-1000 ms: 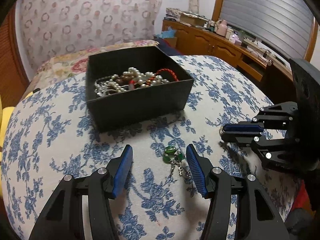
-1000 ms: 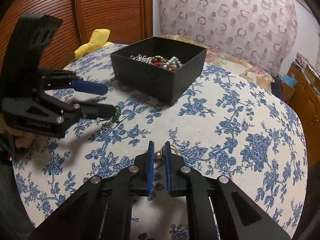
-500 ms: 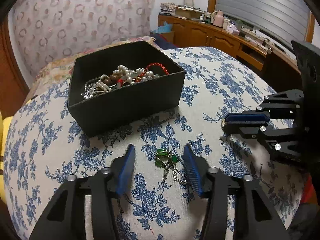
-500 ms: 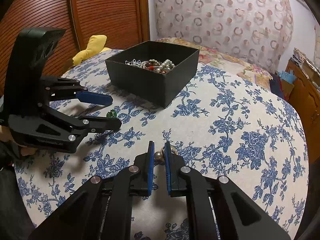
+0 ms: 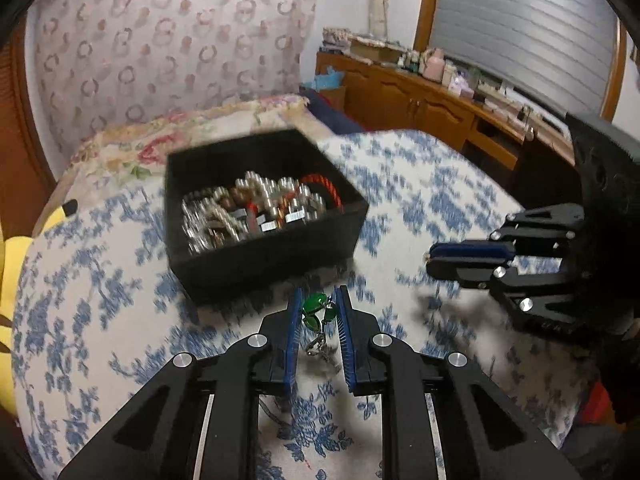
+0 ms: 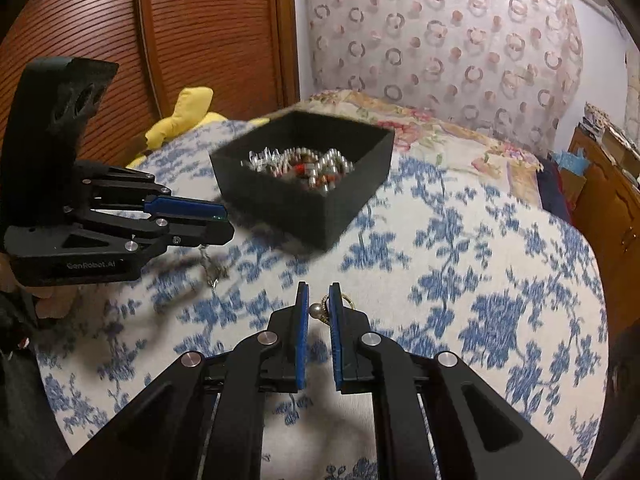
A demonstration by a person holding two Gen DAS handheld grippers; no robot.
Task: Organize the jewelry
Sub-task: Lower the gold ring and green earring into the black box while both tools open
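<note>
A black box (image 5: 264, 248) full of pearl, silver and red jewelry stands on the blue-flowered cloth; it also shows in the right wrist view (image 6: 320, 216). My left gripper (image 5: 318, 306) is shut on a green-stone pendant (image 5: 314, 310), its chain (image 5: 320, 346) hanging down, lifted just before the box. In the right wrist view the left gripper (image 6: 216, 224) is to the left with the chain (image 6: 208, 268) dangling. My right gripper (image 6: 319, 304) is shut on a small pearl earring (image 6: 318, 310) with a gold ring, above the cloth. It shows at the right in the left wrist view (image 5: 432, 260).
A yellow plush toy (image 6: 180, 120) lies at the cloth's far left edge by a wooden sliding door (image 6: 160, 40). A wooden cabinet (image 5: 420, 100) with clutter runs along the right. A floral pillow (image 5: 192, 128) lies behind the box.
My left gripper closed on the green pendant and lifted it off the cloth toward the box. My right gripper rose with the earring still held.
</note>
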